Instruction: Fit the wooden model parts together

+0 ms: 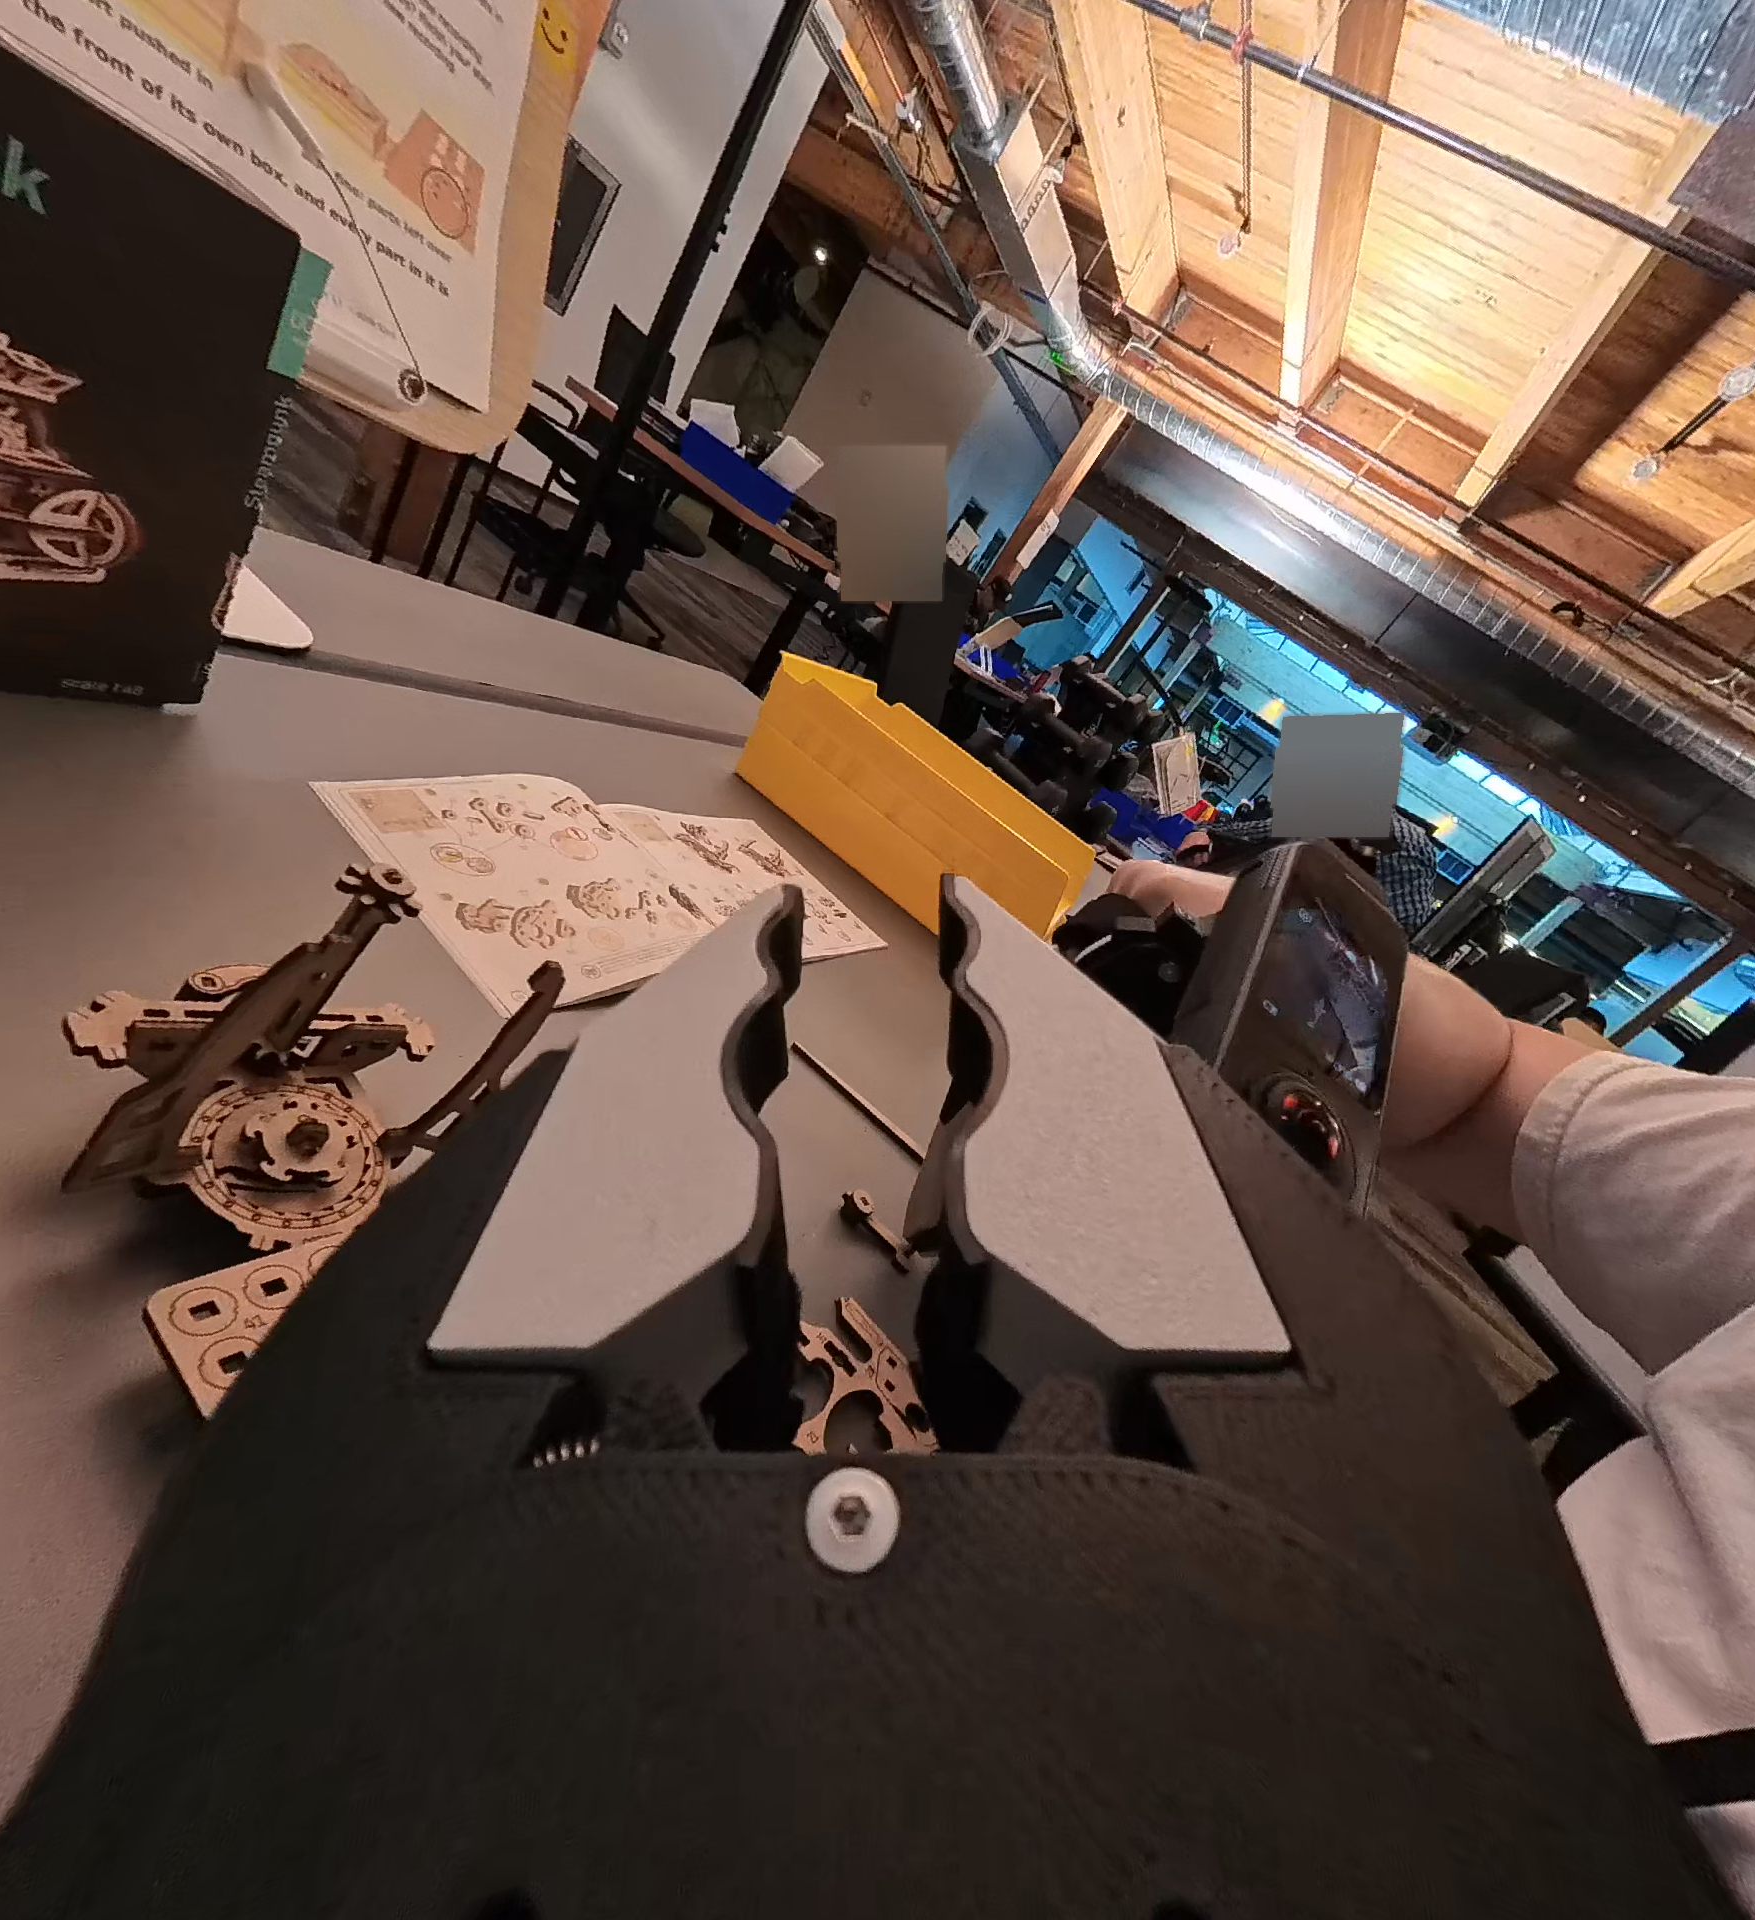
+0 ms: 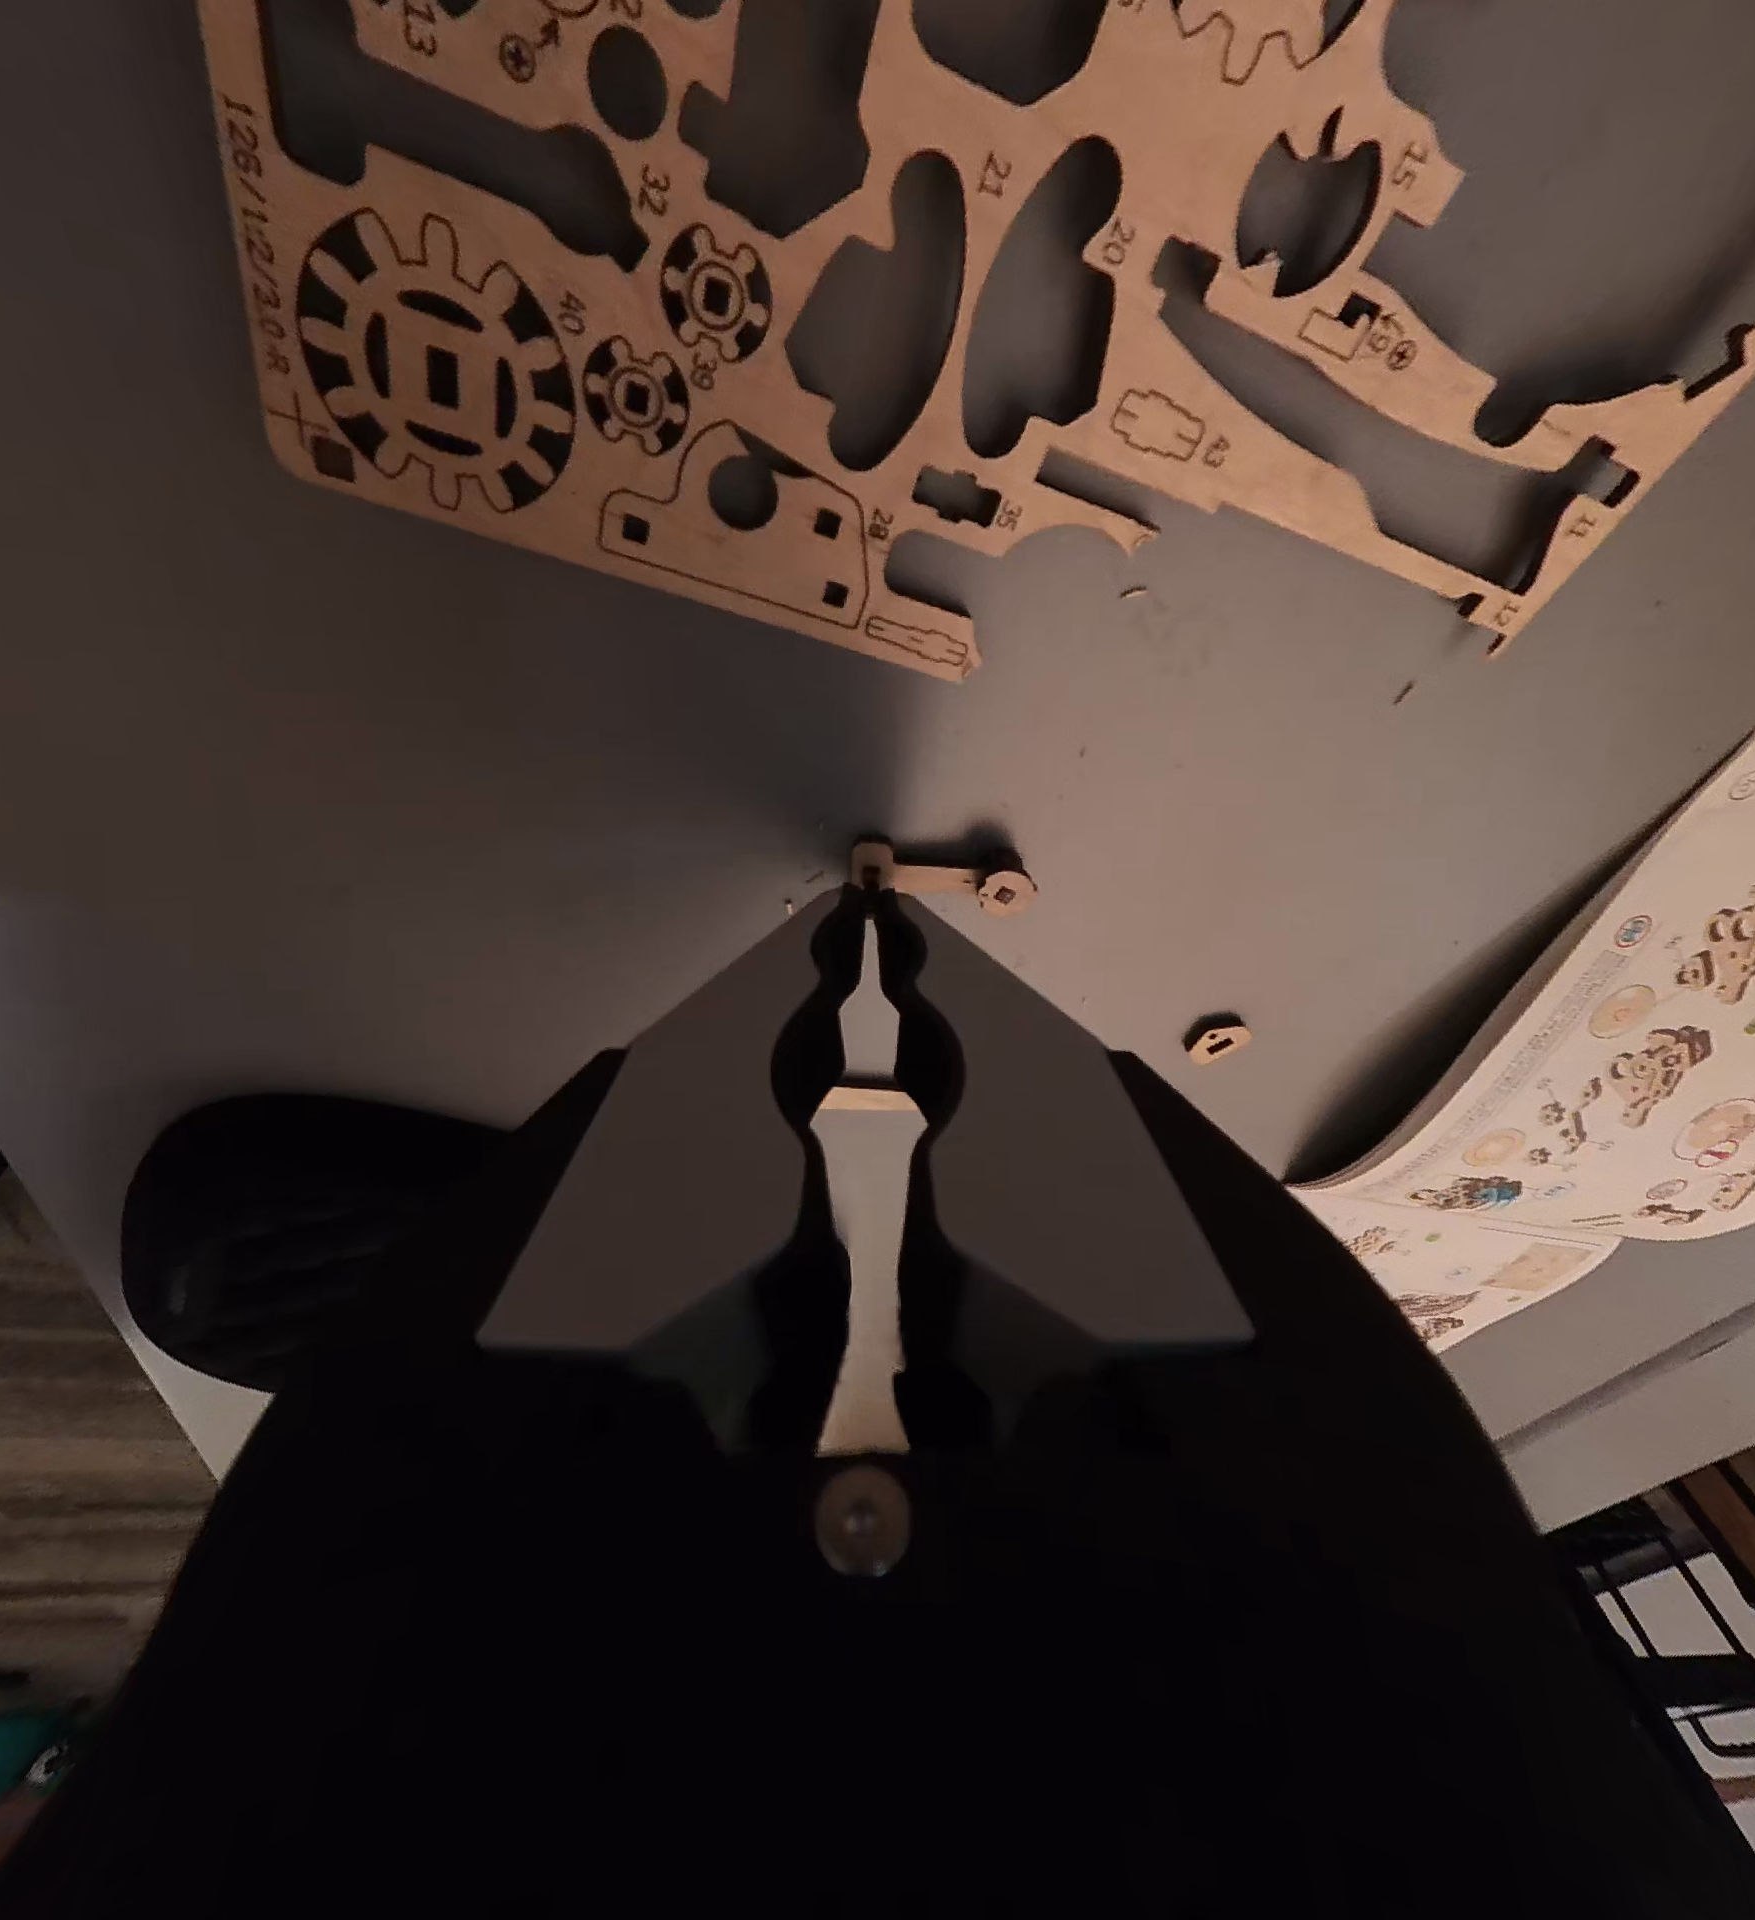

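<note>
In the right wrist view my right gripper [image 2: 870,902] points down at the grey table [image 2: 437,748]. Its tips are closed to a narrow gap on the square end of a small wooden lever part [image 2: 940,878] that lies flat. The lever also shows in the left wrist view [image 1: 873,1228]. A partly built wooden model [image 1: 249,1060] with a gear disc and crossed arms stands on the left. My left gripper [image 1: 868,925] is open and empty, held above the table to the right of the model.
A laser-cut wooden parts sheet [image 2: 748,312] lies beyond the lever, and a small loose wooden piece [image 2: 1216,1039] to its right. An open instruction booklet [image 1: 592,873], a yellow bin [image 1: 914,800] and a black box [image 1: 73,416] stand farther off. The table edge and a black chair [image 2: 229,1226] are near the right gripper.
</note>
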{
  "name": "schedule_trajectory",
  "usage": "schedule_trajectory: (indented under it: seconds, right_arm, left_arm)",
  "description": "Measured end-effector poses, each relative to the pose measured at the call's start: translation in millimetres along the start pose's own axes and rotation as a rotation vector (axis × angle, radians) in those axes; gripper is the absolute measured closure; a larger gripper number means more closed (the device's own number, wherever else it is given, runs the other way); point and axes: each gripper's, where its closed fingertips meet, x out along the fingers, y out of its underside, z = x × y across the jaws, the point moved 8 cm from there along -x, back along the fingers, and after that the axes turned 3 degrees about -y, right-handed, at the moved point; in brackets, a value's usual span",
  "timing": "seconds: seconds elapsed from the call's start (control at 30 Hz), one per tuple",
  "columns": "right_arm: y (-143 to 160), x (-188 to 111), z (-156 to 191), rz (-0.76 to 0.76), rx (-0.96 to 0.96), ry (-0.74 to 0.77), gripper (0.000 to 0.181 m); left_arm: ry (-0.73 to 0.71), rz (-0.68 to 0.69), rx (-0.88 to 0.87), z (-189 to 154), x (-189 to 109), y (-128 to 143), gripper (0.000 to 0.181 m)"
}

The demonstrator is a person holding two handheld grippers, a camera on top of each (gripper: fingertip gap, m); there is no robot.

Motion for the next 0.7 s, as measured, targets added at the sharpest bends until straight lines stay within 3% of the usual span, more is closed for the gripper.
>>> schedule_trajectory:
  seconds: [0.03, 0.2, 0.3, 0.47, 0.7]
  right_arm:
    - [-0.3, -0.1, -1.1, -0.015, 0.003, 0.010, 0.181]
    - [7.5, -7.1, -4.4, -0.132, 0.026, 0.056, 0.165]
    - [12.3, -14.3, -5.2, -0.255, 0.026, 0.041, 0.165]
    - [23.1, -8.8, -3.6, -0.433, -0.147, 0.039, 0.171]
    - [34.3, -0.4, -12.7, -0.569, -0.082, -0.055, 0.173]
  left_arm:
    - [0.000, 0.002, -0.001, 0.0, 0.2, 0.2, 0.157]
    - [0.015, -0.002, -0.020, 1.0, 0.0, -0.1, 0.157]
    - [0.022, 0.002, -0.022, 0.4, 0.8, 0.4, 0.157]
    - [0.029, 0.002, -0.020, -0.5, 1.1, 0.3, 0.157]
    - [0.027, 0.014, -0.020, 0.3, 2.9, 1.9, 0.158]
